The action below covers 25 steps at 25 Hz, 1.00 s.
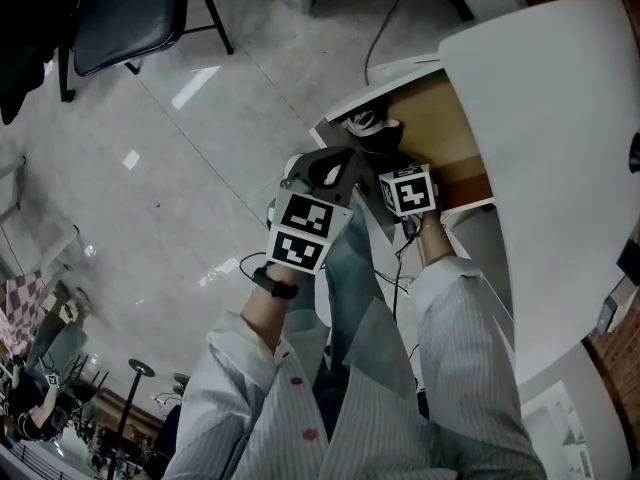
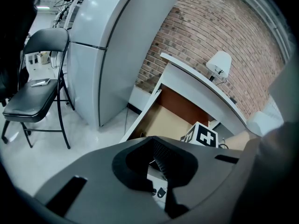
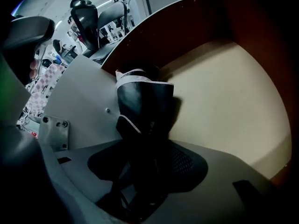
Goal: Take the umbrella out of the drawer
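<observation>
The drawer [image 1: 445, 118] stands pulled out, its tan bottom bare; it also shows in the right gripper view [image 3: 229, 101] and the left gripper view [image 2: 161, 118]. A folded black umbrella [image 1: 366, 122] with white trim lies at the drawer's front left corner. My right gripper [image 1: 388, 154] points steeply down into the drawer, open, with the umbrella [image 3: 142, 104] between its jaws [image 3: 145, 169]. My left gripper [image 1: 333, 165] sits at the drawer's white front edge. In the left gripper view [image 2: 159, 164] one ribbed pad shows, and its grip is unclear.
A curved white desk top [image 1: 560, 168] overhangs the drawer on the right. A black folding chair [image 1: 130, 13] stands on the pale floor at the upper left, beside a grey cabinet [image 2: 103, 45]. A brick wall [image 2: 210, 22] is behind the desk. A cable [image 1: 390, 23] runs across the floor.
</observation>
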Tool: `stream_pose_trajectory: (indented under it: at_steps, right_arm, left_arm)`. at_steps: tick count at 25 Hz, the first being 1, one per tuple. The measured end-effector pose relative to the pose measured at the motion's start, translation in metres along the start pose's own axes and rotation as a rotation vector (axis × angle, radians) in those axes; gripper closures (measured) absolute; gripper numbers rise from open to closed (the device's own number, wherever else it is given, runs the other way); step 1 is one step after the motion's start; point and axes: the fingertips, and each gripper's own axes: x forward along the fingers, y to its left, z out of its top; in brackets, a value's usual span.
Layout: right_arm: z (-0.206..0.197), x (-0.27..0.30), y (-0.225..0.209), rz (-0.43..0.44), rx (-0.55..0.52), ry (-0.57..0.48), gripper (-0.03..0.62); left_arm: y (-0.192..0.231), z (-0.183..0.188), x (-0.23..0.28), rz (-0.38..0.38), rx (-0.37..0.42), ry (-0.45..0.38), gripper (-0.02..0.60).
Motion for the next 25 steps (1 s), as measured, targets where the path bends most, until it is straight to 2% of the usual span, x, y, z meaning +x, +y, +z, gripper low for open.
stream_pose_trajectory:
  at_steps: [9, 12, 17, 25]
  right_arm:
    - [0.002, 0.006, 0.000, 0.016, -0.018, 0.021, 0.340]
    - [-0.003, 0.009, 0.004, 0.043, -0.002, 0.062, 0.379]
    - [-0.004, 0.004, 0.000, 0.010, -0.027, 0.079, 0.408]
    - [-0.011, -0.009, 0.005, 0.023, 0.065, 0.076, 0.414]
  left_arm:
    - [0.003, -0.001, 0.000, -0.004, -0.001, 0.000, 0.574]
    - [0.002, -0.002, 0.001, -0.007, -0.005, 0.002, 0.573]
    - [0.001, -0.002, -0.001, -0.011, 0.004, 0.005, 0.574]
    - [-0.002, 0.007, -0.010, -0.010, 0.017, 0.000, 0.573]
